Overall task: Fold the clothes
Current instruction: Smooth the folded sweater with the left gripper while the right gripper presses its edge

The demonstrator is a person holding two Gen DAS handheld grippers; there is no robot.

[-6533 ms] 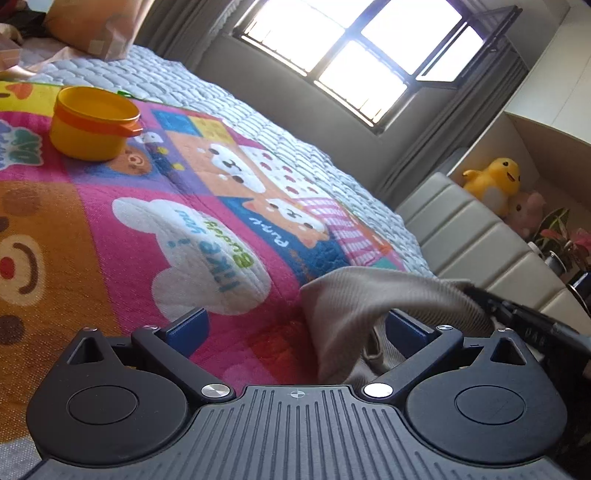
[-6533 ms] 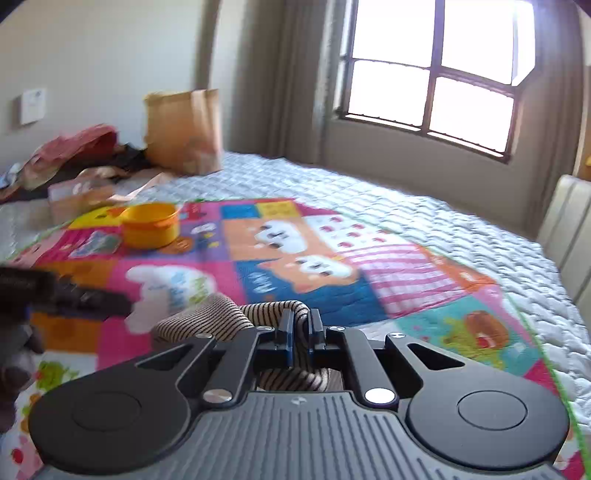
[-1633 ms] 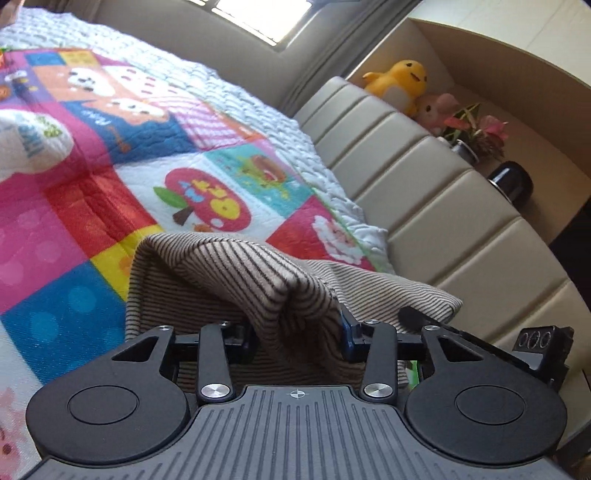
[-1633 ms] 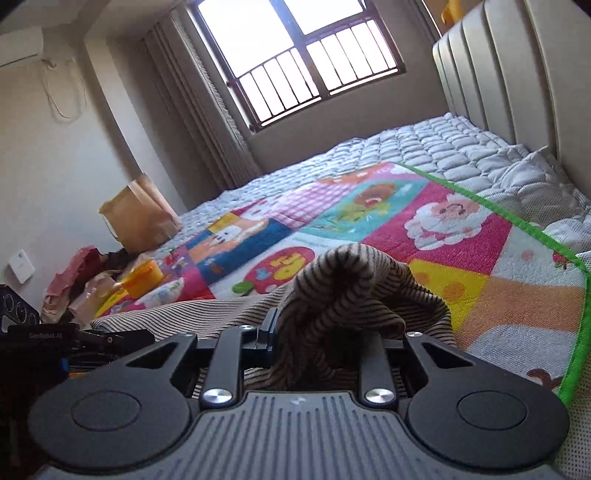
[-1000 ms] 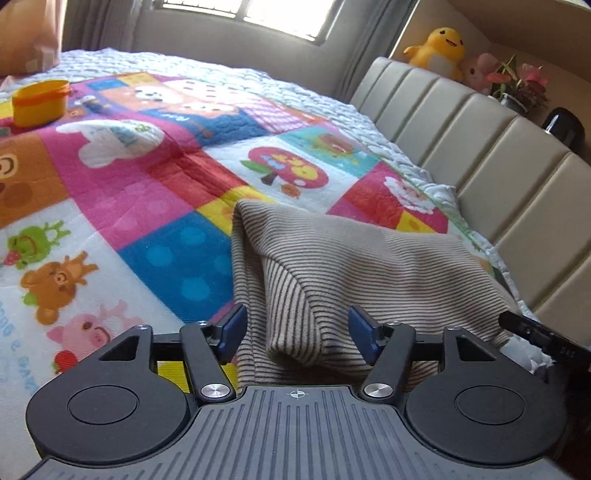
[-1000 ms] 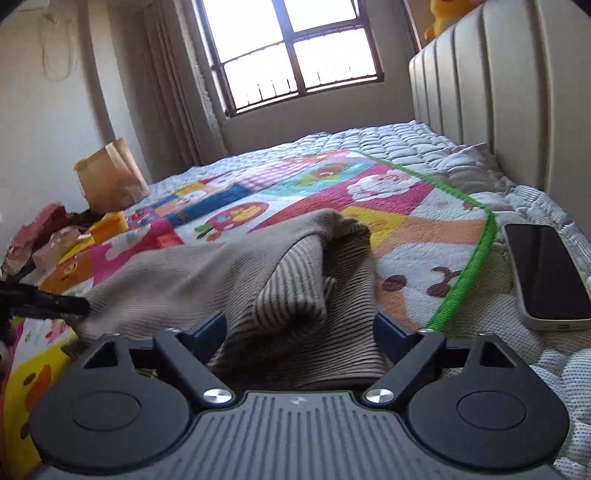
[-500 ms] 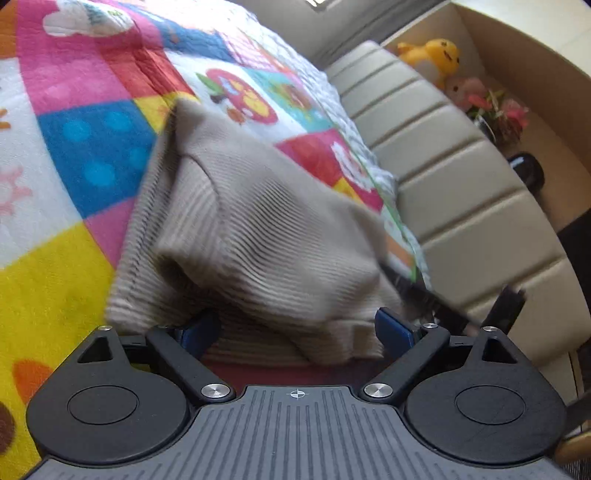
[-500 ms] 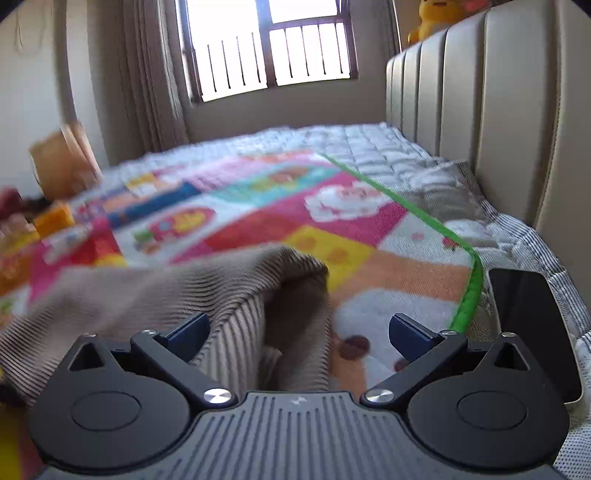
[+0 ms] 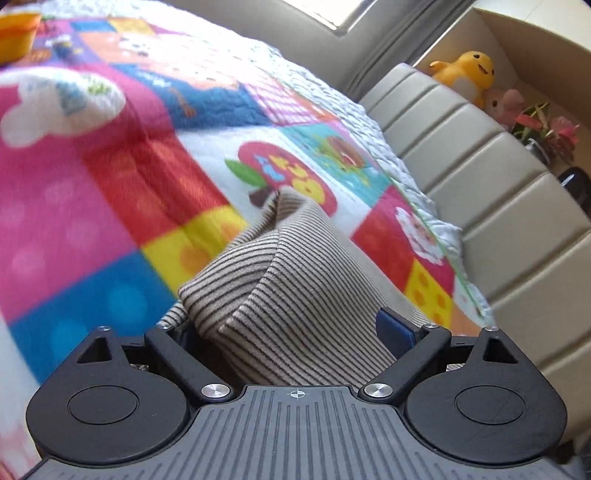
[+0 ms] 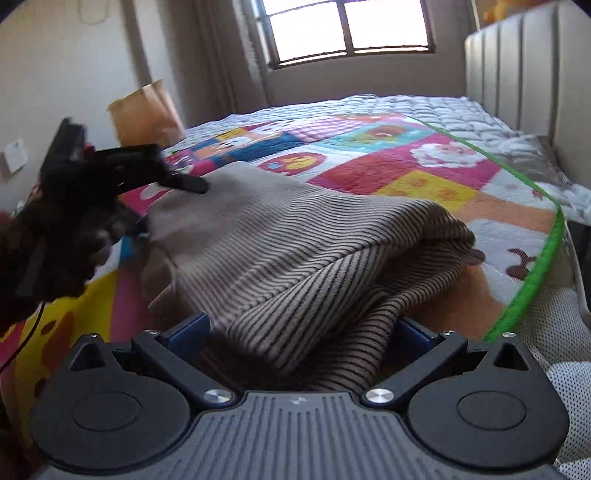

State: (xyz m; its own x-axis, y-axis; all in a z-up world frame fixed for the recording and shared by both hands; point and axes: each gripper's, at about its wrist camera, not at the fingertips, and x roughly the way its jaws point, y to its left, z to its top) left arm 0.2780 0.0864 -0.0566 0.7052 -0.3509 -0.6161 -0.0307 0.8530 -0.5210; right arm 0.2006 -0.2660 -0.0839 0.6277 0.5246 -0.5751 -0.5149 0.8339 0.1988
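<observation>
Both my grippers are released: left gripper (image 9: 291, 332) and right gripper (image 10: 301, 332) each stand wide with the striped top (image 10: 295, 251) bunched between the pads, not pinched. Top lies on the quilt (image 9: 92, 206), lower centre in both views. Headboard (image 9: 498, 206) fills the right side of the left view (plush duck (image 9: 467, 75) on the shelf above). Orange tub (image 9: 16, 35) upper left, well apart. Quilt's green edge (image 10: 535, 277) runs just right of the top; open quilt beyond.

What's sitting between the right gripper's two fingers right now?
A bunched fold of the striped garment lies between the right gripper fingers, which stand wide apart without pinching it. The right wrist view shows this.
</observation>
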